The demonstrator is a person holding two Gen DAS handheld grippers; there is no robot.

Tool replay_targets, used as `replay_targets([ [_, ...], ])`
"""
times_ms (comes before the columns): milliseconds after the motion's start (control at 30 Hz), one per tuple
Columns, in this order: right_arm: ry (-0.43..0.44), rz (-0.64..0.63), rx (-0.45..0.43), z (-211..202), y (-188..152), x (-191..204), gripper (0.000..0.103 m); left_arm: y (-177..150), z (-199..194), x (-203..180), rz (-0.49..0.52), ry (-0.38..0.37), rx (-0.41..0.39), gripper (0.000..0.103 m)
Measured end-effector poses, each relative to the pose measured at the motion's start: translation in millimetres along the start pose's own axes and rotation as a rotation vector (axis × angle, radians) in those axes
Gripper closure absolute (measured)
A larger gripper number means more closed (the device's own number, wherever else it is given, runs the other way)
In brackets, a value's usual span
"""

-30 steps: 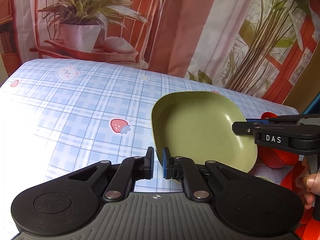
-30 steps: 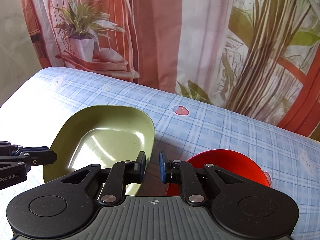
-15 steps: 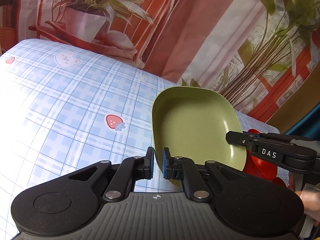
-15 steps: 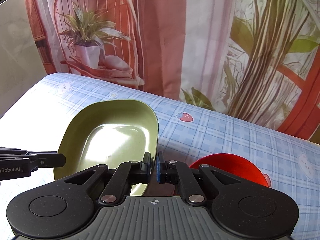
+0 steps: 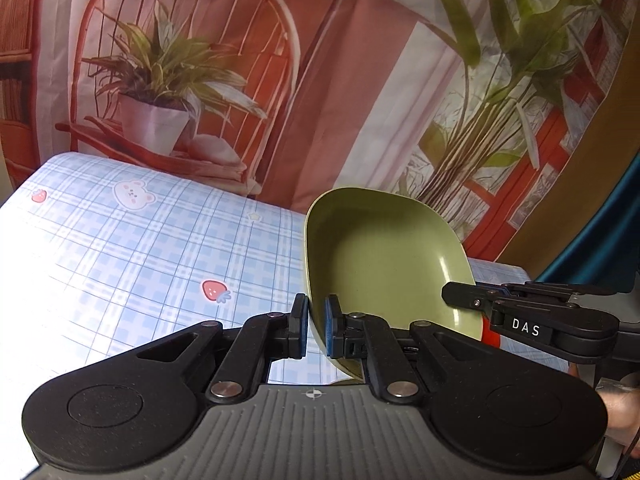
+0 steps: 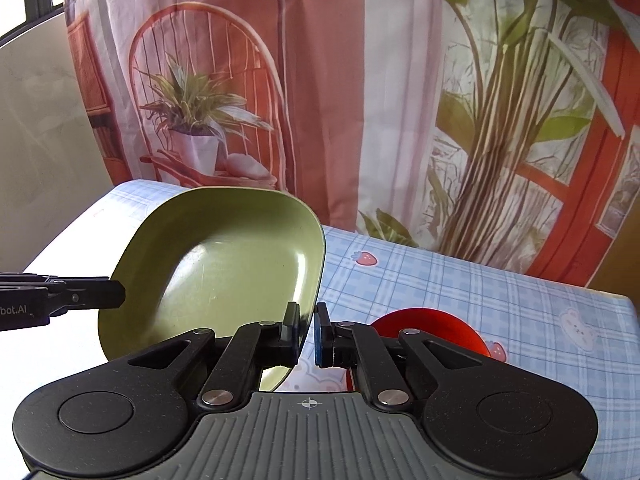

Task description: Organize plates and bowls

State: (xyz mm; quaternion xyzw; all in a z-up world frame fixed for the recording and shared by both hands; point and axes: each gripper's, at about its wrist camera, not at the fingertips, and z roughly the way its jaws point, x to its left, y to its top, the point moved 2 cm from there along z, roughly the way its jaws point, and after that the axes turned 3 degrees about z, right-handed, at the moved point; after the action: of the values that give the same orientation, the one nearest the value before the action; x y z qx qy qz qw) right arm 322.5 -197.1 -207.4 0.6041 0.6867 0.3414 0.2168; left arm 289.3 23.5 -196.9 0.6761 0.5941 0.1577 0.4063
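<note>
A green squarish plate (image 5: pixel 384 264) is lifted off the table and tilted, held at two sides. My left gripper (image 5: pixel 316 330) is shut on its left rim. My right gripper (image 6: pixel 306 334) is shut on its right rim, and the plate (image 6: pixel 224 268) fills the left of the right wrist view. A red bowl (image 6: pixel 430 326) sits on the table below, just right of my right gripper; a sliver of it (image 5: pixel 490 336) shows in the left wrist view under the right gripper's fingers (image 5: pixel 476 302).
The table wears a blue plaid cloth (image 5: pixel 132 248) with strawberry and bear prints. A printed curtain backdrop (image 6: pixel 360 80) hangs right behind the table's far edge. A hand (image 5: pixel 624 412) holds the right gripper at the lower right.
The right gripper closed on the plate's right rim. Both grippers raised the green plate off the table, above the red bowl.
</note>
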Motion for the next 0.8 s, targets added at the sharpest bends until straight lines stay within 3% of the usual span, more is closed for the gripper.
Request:
replay_targets([
  [267, 0.002, 0.009, 0.001, -31, -19, 10, 0.096, -19, -26, -11, 0.024, 0.013, 0.004, 0.093],
  [800, -0.007, 0.019, 0.085, -47, -88, 17, 0.095, -81, -26, -18, 0.067, 0.067, 0.131, 0.093],
])
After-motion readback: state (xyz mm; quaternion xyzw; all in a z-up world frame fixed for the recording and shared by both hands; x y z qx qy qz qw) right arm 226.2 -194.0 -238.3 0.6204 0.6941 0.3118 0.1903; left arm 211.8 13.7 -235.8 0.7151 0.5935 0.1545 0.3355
